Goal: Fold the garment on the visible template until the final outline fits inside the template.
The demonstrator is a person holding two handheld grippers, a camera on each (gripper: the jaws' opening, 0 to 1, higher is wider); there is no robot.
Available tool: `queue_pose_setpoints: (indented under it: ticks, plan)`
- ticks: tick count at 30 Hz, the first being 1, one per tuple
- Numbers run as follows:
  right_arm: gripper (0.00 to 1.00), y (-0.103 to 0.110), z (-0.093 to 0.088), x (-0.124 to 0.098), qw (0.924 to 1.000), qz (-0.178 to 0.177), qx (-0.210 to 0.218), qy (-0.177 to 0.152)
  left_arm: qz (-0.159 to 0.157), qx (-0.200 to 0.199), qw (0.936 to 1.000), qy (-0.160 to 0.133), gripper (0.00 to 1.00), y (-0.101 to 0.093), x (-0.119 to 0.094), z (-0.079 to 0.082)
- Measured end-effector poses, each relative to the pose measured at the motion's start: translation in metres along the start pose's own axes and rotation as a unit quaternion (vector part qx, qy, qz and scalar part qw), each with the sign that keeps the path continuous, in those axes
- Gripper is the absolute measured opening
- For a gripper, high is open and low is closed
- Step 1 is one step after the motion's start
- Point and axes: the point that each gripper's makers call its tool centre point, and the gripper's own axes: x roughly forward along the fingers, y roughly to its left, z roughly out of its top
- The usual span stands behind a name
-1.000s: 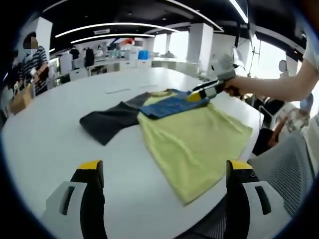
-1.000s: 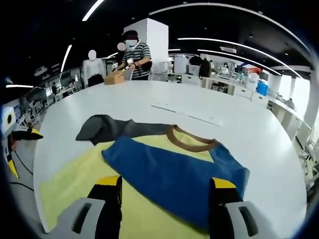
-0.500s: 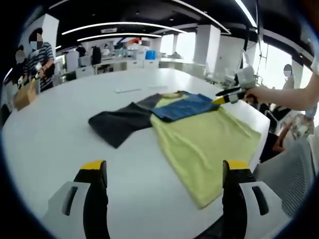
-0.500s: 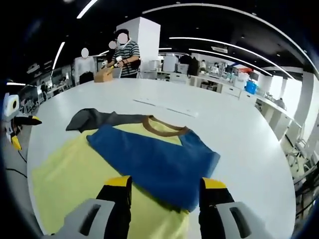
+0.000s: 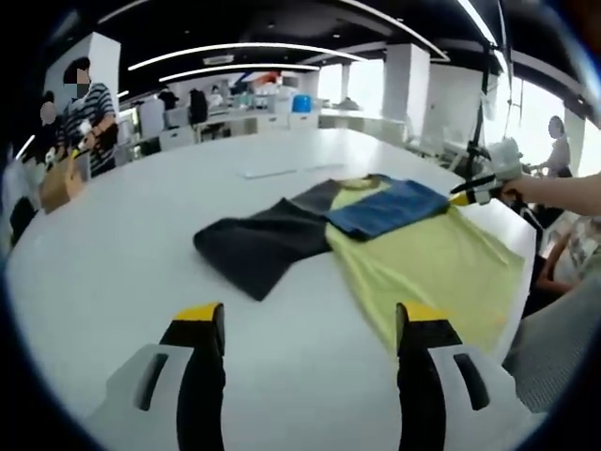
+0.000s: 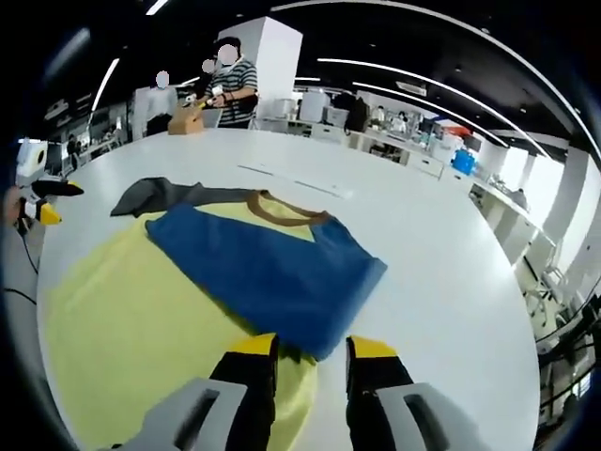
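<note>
Shirt lies flat on the white table, yellow body with a blue sleeve folded over the chest and a dark sleeve still spread out.

From the left gripper, the dark sleeve sits at 12 o'clock, close ahead, its long axis running toward 1 o'clock into the shirt body. Jaws parted wide, holding nothing.

From the right gripper, the blue sleeve's cuff corner is at 12 o'clock, just past the tips; the dark sleeve is far off at 10 o'clock. Jaws only narrowly apart, nothing between them.

Judgement: left gripper is nearer the dark sleeve, so that fold is its job.
</note>
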Motion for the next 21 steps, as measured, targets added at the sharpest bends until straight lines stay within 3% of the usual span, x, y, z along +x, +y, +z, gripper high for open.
queue_pose_setpoints:
  ticks: [7, 12, 17, 21]
  plan:
    - [0.1, -0.006, -0.009, 0.008, 0.9998, -0.015, 0.012, 0.008, 0.03, -0.001, 0.9996, 0.002, 0.53, 0.026, 0.018, 0.002]
    - [0.03, -0.007, -0.017, 0.011, 0.9994, -0.023, 0.019, 0.019, 0.043, -0.025, 0.9987, 0.007, 0.44, 0.036, 0.032, -0.003]
    - [0.0, -0.013, -0.025, 0.012, 0.9981, -0.03, 0.049, 0.021, 0.053, -0.025, 0.998, 0.024, 0.41, 0.045, 0.045, -0.012]
    - [0.02, -0.015, -0.031, 0.012, 0.9974, -0.037, 0.05, 0.037, 0.056, -0.043, 0.9971, 0.028, 0.39, 0.051, 0.053, -0.015]
